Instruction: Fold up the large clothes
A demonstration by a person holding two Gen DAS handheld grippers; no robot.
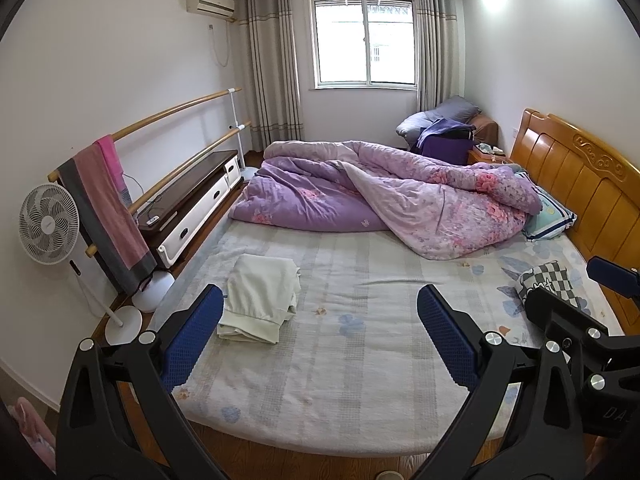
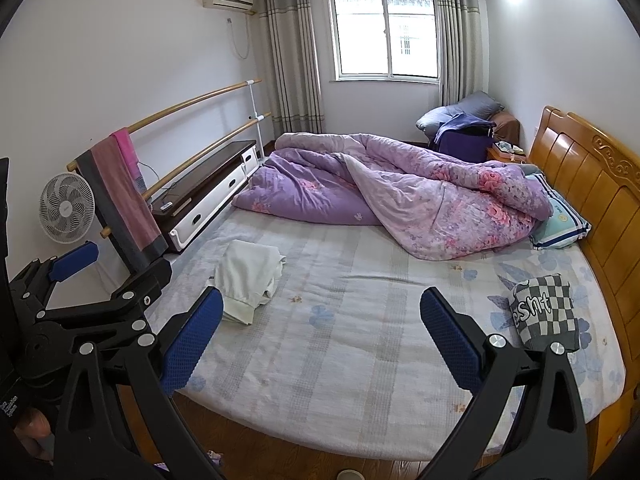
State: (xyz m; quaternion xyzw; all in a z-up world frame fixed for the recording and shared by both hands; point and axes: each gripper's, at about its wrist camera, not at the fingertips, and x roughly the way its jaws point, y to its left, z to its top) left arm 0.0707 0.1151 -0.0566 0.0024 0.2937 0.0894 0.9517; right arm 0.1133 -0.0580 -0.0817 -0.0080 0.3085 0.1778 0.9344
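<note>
A folded cream-white garment lies on the left part of the bed; it also shows in the right wrist view. A folded black-and-white checkered garment with lettering lies at the right, near the headboard, and shows in the left wrist view. My left gripper is open and empty, held above the bed's near edge. My right gripper is open and empty beside it. Each gripper shows at the edge of the other's view, the right one and the left one.
A rumpled purple floral quilt covers the far half of the bed. A wooden headboard and a pillow are at the right. A fan, a rail with towels and a low cabinet stand left.
</note>
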